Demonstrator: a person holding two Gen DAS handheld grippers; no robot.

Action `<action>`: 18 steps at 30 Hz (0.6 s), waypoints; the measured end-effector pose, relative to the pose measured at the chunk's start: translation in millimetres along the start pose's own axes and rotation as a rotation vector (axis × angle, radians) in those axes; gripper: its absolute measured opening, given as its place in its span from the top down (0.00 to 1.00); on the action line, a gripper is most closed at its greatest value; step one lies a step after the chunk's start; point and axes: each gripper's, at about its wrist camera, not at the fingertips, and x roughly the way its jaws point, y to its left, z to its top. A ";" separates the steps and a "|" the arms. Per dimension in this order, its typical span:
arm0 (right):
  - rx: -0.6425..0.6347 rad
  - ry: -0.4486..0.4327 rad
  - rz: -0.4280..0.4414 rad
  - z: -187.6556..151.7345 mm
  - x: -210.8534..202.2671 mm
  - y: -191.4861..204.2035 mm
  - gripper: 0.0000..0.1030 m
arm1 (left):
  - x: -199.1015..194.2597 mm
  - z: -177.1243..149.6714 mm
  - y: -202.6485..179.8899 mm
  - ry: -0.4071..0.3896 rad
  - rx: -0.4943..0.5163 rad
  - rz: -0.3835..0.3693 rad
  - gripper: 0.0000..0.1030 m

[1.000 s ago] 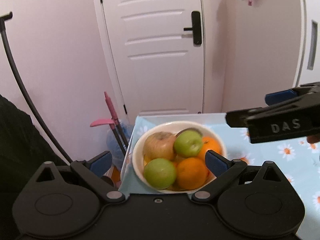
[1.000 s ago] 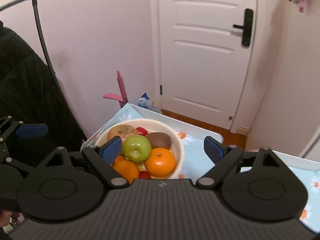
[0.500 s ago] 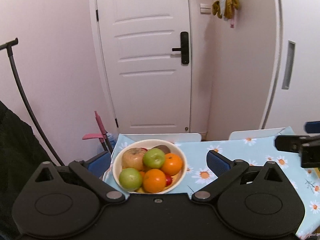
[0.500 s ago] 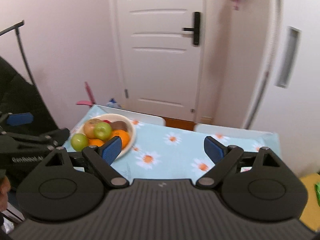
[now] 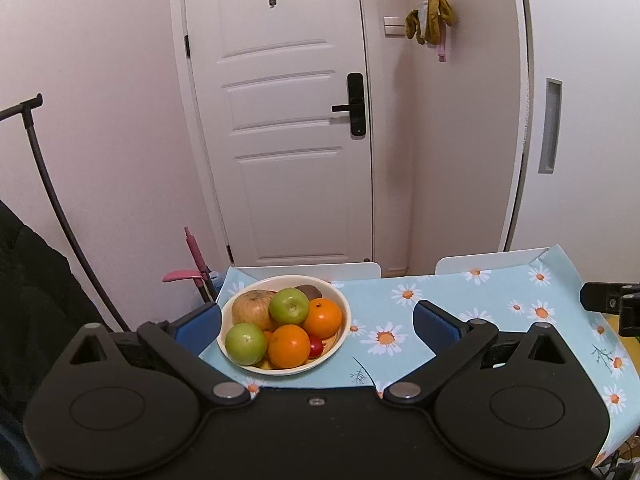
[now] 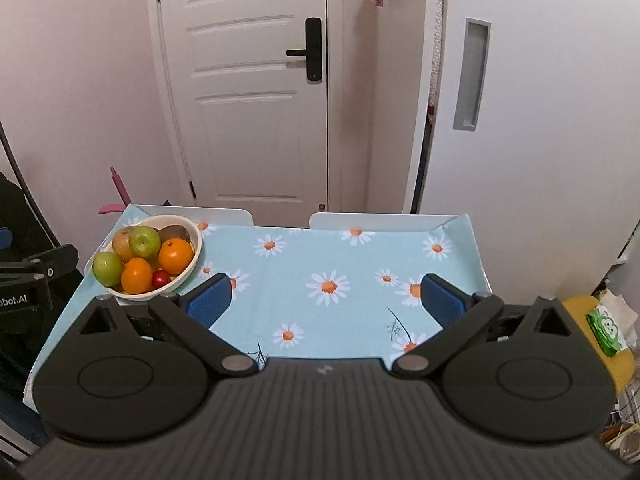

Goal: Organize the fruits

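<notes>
A cream bowl point(image 5: 340, 304) point(image 6: 192, 264) stands at the table's far left corner. It holds two green apples point(image 5: 289, 306) point(image 6: 143, 241), two oranges point(image 5: 289, 345) point(image 6: 174, 256), a brownish apple point(image 5: 253, 308), a kiwi point(image 5: 309, 290) and a small red fruit point(image 5: 316, 346). My left gripper point(image 5: 318, 322) is open and empty, hovering near the bowl, which shows between its fingers. My right gripper point(image 6: 326, 294) is open and empty above the middle of the table, to the right of the bowl. The other gripper's body shows at each view's edge.
A light blue daisy tablecloth point(image 6: 328, 264) covers the table. White chair backs point(image 6: 380, 222) stand at the far edge before a white door point(image 6: 248, 92). A pink-handled tool point(image 5: 192, 276) leans at the left. A yellow stool with a green wipes pack point(image 6: 608, 330) is at the right.
Both grippers have pulled back and up from the bowl. The right gripper has swung right, so the bowl has gone from between its fingers to its far left.
</notes>
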 end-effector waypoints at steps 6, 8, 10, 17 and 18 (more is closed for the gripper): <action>0.002 0.002 -0.008 -0.6 -1.9 -0.1 0.00 | -2.8 -0.4 -1.7 -0.005 0.007 -0.002 0.00; 0.002 0.002 -0.007 -0.2 -2.0 0.0 0.00 | -3.4 -0.5 -1.9 -0.006 0.009 -0.001 0.00; 0.000 0.002 -0.006 1.0 -1.5 1.1 0.00 | -3.8 -0.3 -1.4 -0.006 0.009 -0.001 0.00; 0.000 0.006 -0.008 1.0 -1.0 2.5 0.00 | -3.8 -0.5 -1.1 -0.004 0.012 -0.001 0.00; 0.000 0.008 -0.007 0.6 -0.9 2.4 0.00 | -3.9 -0.4 -1.1 -0.004 0.012 -0.001 0.00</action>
